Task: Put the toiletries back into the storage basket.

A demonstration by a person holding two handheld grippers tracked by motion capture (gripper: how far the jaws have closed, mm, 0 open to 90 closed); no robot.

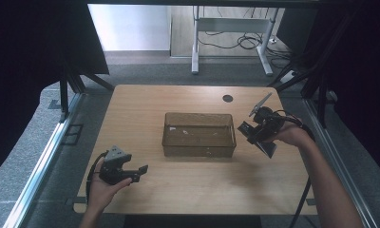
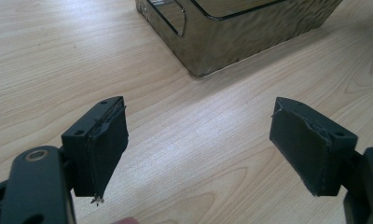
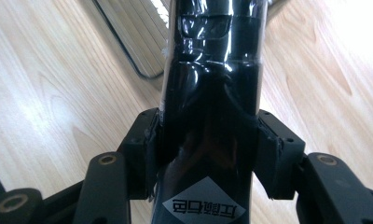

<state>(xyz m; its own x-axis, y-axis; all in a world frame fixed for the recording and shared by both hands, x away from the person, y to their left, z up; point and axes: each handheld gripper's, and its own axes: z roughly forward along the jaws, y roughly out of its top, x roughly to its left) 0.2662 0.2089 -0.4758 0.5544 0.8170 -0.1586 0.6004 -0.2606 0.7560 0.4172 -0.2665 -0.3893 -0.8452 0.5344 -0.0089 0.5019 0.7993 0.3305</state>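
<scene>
My right gripper [image 3: 208, 140] is shut on a glossy black bottle [image 3: 212, 84] with a white diamond label; both pads press its sides. In the high view this gripper [image 1: 255, 133] hovers just right of a smoky transparent bin [image 1: 199, 147] at the table's middle. Near the front left of the table, my left gripper [image 1: 141, 170] points toward the bin. In its own view its jaws stand wide open [image 2: 198, 149] over bare wood, nothing between them, with a corner of the bin [image 2: 250, 37] ahead. The bin's rim [image 3: 128, 42] lies below and beyond the bottle.
The light wooden table [image 1: 145, 109] has a round cable hole [image 1: 227, 98] at the back right. A cable trails from each gripper. Beyond the table stands a white desk frame [image 1: 231, 28] on grey carpet, and dark curtains hang on both sides.
</scene>
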